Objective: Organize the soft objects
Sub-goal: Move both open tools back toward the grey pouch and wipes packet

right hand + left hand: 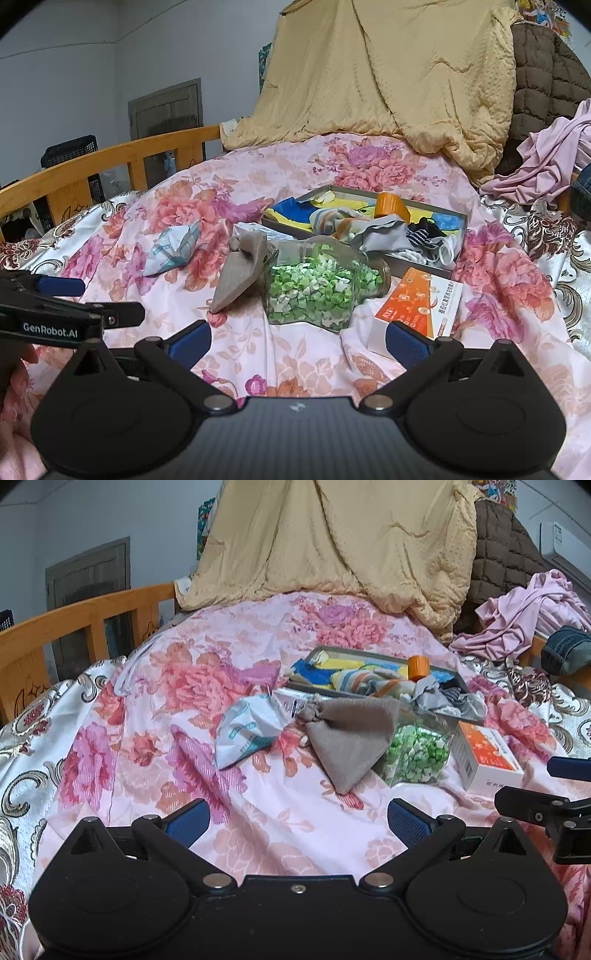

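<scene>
1. Bedroom scene: floral pink bedspread (258, 635) over a bed with a wooden rail (85, 620); a tan quilt (332, 539) is heaped at the far end.
2. Shallow grey tray (424, 264) sits mid-bed and already holds folded cloths, socks and an orange-capped bottle (391, 206).
3. Loose on the spread, in front of the tray: a grey drawstring pouch (351, 734), a soft white-and-teal packet (247, 734) just left of it, a glass jar of green paper stars (314, 291), and an orange-and-white carton (421, 306).
4. Left gripper (299, 821): jaws spread wide, nothing between them, hanging low over bare bedspread short of the pouch.
5. Right gripper (297, 341): jaws likewise wide apart and empty, with the jar ahead and the carton by its right finger.
6. Judgement: step in hand is the approach to the next soft item; pouch and packet are not yet sorted.
7. Next move, probably: left gripper advances to the pouch, pinches near its gathered neck and lifts clear of the jar it leans against, then carries it to the tray.
</scene>
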Available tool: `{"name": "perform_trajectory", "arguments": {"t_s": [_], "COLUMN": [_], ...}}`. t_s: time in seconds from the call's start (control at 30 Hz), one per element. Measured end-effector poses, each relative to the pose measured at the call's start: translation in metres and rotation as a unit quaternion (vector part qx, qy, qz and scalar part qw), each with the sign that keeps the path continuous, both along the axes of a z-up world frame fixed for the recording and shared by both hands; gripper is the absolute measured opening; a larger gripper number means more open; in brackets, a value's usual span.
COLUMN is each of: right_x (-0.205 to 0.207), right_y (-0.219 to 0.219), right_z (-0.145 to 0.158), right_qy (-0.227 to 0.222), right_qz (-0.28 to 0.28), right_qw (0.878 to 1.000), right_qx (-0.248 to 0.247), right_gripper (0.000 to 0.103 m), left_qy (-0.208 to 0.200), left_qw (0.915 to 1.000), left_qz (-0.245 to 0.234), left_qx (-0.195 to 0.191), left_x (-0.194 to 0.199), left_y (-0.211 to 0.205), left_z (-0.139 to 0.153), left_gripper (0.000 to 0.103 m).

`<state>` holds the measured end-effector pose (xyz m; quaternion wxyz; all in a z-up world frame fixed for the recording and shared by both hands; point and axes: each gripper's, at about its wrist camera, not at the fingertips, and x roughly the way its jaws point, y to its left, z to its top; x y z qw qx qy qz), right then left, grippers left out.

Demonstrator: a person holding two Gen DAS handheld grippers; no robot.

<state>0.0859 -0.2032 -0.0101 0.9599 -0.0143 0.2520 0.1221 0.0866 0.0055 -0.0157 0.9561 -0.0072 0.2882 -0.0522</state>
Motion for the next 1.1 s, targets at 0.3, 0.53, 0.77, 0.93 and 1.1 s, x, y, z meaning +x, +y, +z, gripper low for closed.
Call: {"name": "perform_trajectory", "arguments": {"t_s": [0.3, 0.53, 0.77, 0.93, 1.1], "right_x": [0.004, 0.009, 0.015, 0.024, 0.037], "right_y": [0.004, 0.010, 0.018, 0.023, 0.031], "right_z": [-0.003, -0.006, -0.011, -0.012, -0.010], "right_qy": [0.002, -0.005, -0.011, -0.028, -0.061], "right_qz": [0.009, 0.015, 0.018, 0.020, 0.026], "right_qw": [1.000, 1.000, 1.000, 0.999, 0.998], "right_qx": [-0.001, -0.009, -0.021, -0.022, -0.015], "right_gripper": [0.103, 0.103, 0.103, 0.103, 0.102], "left_qy": [0.005, -0.003, -0.014, -0.004, -0.001], "left_qw": [1.0000, 0.9999, 0.9996, 0.9985, 0.9968], "left_qz": [0.006, 0.016, 0.024, 0.046, 0.067], "left_qx": [0.004, 0.000, 0.003, -0.030, -0.044], "left_x": [0.000, 0.001, 0.005, 0.010, 0.018], "left_y": [0.002, 0.005, 0.007, 0.017, 0.027], "left_z": [-0.002, 0.001, 0.003, 0.004, 0.003], "left_gripper": [0.102, 0.102, 0.102, 0.102, 0.102]}}
